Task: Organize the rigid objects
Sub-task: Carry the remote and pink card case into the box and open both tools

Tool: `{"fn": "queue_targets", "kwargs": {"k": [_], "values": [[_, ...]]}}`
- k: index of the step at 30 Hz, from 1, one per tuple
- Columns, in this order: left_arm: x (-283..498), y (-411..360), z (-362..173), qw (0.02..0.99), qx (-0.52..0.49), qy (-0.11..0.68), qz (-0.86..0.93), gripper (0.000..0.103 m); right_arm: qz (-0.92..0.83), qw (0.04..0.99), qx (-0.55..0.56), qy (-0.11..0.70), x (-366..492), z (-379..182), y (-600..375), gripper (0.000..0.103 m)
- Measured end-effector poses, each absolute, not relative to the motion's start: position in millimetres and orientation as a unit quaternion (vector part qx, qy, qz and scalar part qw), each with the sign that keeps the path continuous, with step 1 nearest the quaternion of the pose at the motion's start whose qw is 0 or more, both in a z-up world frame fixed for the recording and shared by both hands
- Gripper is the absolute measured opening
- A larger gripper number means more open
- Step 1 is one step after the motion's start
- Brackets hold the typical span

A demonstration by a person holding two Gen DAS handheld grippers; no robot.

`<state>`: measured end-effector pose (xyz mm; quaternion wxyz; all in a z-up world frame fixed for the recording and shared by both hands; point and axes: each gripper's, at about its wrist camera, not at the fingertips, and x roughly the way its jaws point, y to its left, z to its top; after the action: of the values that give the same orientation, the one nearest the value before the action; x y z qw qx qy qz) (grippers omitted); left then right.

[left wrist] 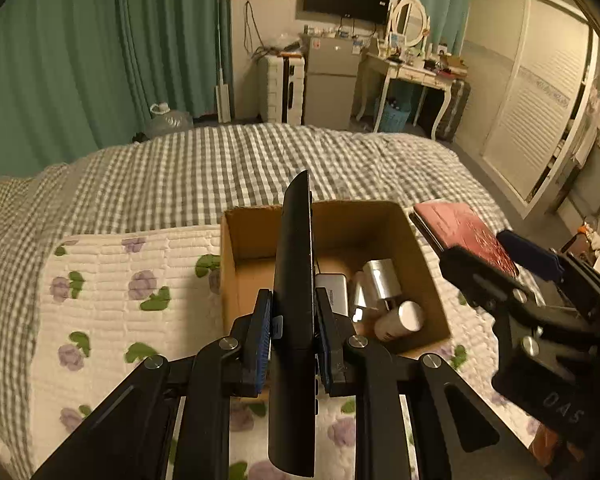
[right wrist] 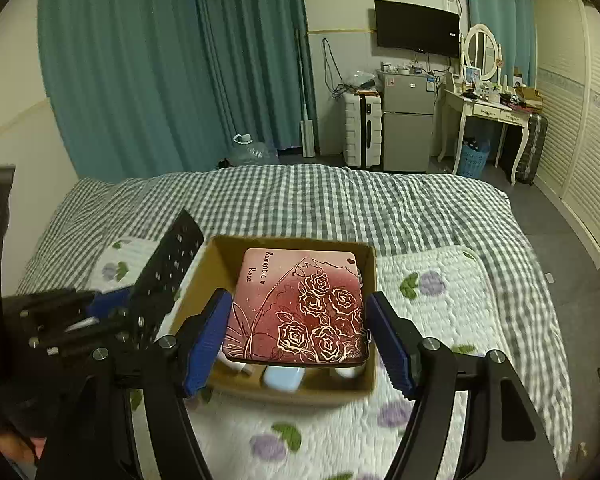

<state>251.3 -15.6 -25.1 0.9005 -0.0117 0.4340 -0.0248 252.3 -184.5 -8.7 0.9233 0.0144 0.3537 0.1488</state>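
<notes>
My left gripper (left wrist: 293,300) is shut on a long black remote control (left wrist: 294,264), held on edge above the near left part of an open cardboard box (left wrist: 252,210). Inside the box lie a silver cylinder (left wrist: 380,276), a white bottle (left wrist: 400,320) and a flat silver device (left wrist: 334,290). My right gripper (right wrist: 298,312) is shut on a square pink-red tin (right wrist: 300,304) with gold roses, held flat over the box (right wrist: 220,256). The tin hides most of the box's contents. In the right wrist view the left gripper (right wrist: 120,308) and the remote (right wrist: 172,264) show at the left.
The box stands on a white floral quilted pad (left wrist: 120,280) on a bed with a grey gingham cover (left wrist: 180,160). Beyond the bed are green curtains, a small fridge (right wrist: 408,120), a white dressing table (right wrist: 488,112) and a sliding wardrobe (right wrist: 580,120).
</notes>
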Motion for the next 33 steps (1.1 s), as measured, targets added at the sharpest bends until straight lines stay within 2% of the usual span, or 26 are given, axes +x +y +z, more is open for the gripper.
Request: {"fn": "queue_targets", "kwargs": {"k": [10, 20, 23, 24, 25, 27, 33], "values": [[292.6, -25.1, -83.6, 0.884, -0.006, 0.466, -0.029, 0.019, 0.136, 0.908, -0.005, 0.396, 323.6, -74.3, -173.4, 0.069], [309.0, -28.7, -117.3, 0.876, 0.020, 0.480, -0.032, 0.020, 0.127, 0.899, 0.001, 0.418, 349.2, -113.5, -173.8, 0.070], [307.4, -31.9, -117.6, 0.874, 0.028, 0.483, -0.034, 0.023, 0.130, 0.902, 0.006, 0.411, 346.5, -108.3, -174.8, 0.076], [305.6, -32.4, -114.5, 0.875, 0.029, 0.482, -0.036, 0.028, 0.129, 0.904, 0.008, 0.408, 344.3, -105.0, -176.5, 0.079], [303.8, -32.7, -110.8, 0.876, 0.030, 0.480, -0.033, 0.040, 0.127, 0.904, 0.010, 0.408, 342.1, -101.9, -177.6, 0.079], [298.3, -32.6, -100.8, 0.879, 0.033, 0.474, -0.028, 0.050, 0.120, 0.906, 0.013, 0.406, 336.6, -92.1, -183.0, 0.079], [274.3, -33.5, -45.0, 0.893, 0.038, 0.448, -0.008, 0.054, 0.106, 0.922, 0.018, 0.372, 307.0, -33.2, -202.3, 0.081]]}}
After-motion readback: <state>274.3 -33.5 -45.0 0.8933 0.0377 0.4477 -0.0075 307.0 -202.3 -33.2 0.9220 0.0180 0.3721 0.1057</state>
